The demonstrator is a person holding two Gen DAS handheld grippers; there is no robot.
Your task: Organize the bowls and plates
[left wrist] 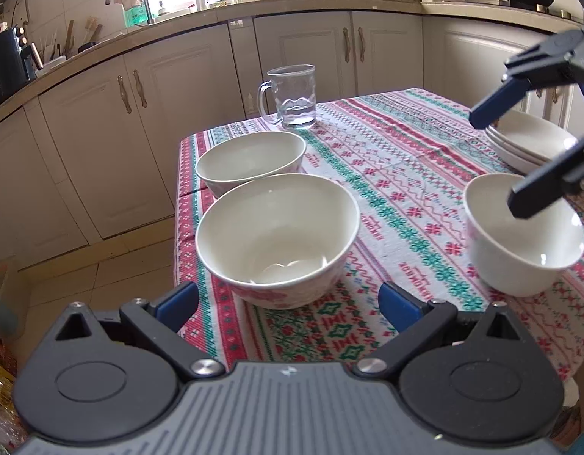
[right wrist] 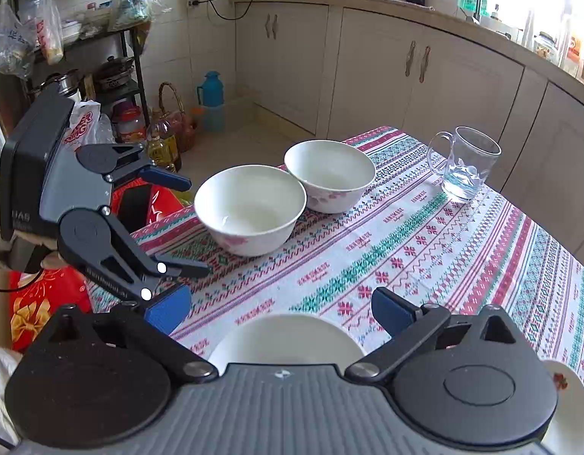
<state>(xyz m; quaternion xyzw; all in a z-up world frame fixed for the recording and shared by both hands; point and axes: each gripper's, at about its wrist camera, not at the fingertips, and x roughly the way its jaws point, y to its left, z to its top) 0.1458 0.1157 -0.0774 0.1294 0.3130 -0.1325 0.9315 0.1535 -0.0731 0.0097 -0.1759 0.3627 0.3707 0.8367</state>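
Bowls on the patterned tablecloth [left wrist: 405,159], both grippers' jaws apart.
Two bowls [left wrist: 276,239] touch near the table's edge; right gripper [left wrist: 515,159] hovers over a third [left wrist: 519,242]; left gripper [left wrist: 288,303] holds nothing.

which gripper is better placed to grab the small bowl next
Right. The right gripper hangs open directly over the small bowl, one finger already above its rim. The left gripper is open too, but faces the nearer big bowl across the table.
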